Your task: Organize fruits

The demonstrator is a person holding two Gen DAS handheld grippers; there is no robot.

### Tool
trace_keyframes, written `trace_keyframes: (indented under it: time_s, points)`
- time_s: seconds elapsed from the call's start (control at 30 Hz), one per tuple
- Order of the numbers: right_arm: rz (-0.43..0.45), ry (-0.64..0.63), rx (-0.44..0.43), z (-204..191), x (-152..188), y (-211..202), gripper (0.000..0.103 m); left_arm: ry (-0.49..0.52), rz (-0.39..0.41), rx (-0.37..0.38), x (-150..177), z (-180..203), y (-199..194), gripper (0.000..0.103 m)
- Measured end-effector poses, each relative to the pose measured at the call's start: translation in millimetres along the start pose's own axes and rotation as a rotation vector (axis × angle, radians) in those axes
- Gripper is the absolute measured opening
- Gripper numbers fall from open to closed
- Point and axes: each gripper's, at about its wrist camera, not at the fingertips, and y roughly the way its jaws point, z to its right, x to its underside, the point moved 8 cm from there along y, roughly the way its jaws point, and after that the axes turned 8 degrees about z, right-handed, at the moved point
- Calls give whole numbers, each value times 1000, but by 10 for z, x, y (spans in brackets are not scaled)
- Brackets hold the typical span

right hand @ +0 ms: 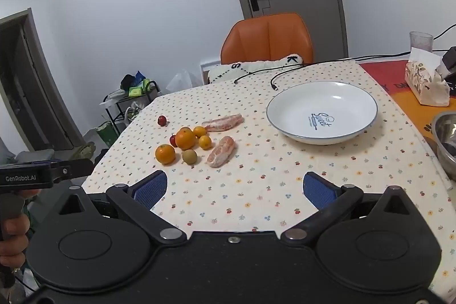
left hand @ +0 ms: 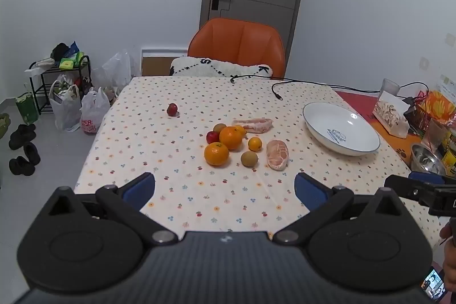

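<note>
Fruits lie clustered mid-table: two large oranges (left hand: 216, 153) (left hand: 230, 137), a small orange (left hand: 254, 144), a brown kiwi (left hand: 249, 159), a red apple (left hand: 212, 137), and two peeled pomelo pieces (left hand: 277, 155) (left hand: 252, 124). A lone red fruit (left hand: 172, 109) sits further left. A white bowl (left hand: 341, 128) stands at the right, empty; it also shows in the right wrist view (right hand: 322, 111). My left gripper (left hand: 225, 190) is open and empty, short of the cluster. My right gripper (right hand: 235, 187) is open and empty, in front of the pomelo piece (right hand: 221, 151).
The table (left hand: 199, 190) has a floral cloth. A black cable (left hand: 278, 93) lies at the back. A tissue box (right hand: 426, 84), a steel bowl (right hand: 446, 144) and snack bags (left hand: 439, 110) crowd the right side. An orange chair (left hand: 236, 44) stands behind.
</note>
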Motion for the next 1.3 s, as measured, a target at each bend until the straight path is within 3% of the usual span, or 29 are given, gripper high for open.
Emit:
trace_keyframes:
  time_s: [0.13, 0.23, 1.3]
  points:
    - [16, -4, -20, 33, -13, -45, 103, -6, -16, 1, 50, -25, 16, 103]
    - [-15, -48, 18, -3, 56, 27, 103, -7, -13, 4, 73, -69, 29, 103]
    - [11, -37, 24, 12, -21, -70, 103, 16, -2, 16, 56, 72, -18, 103]
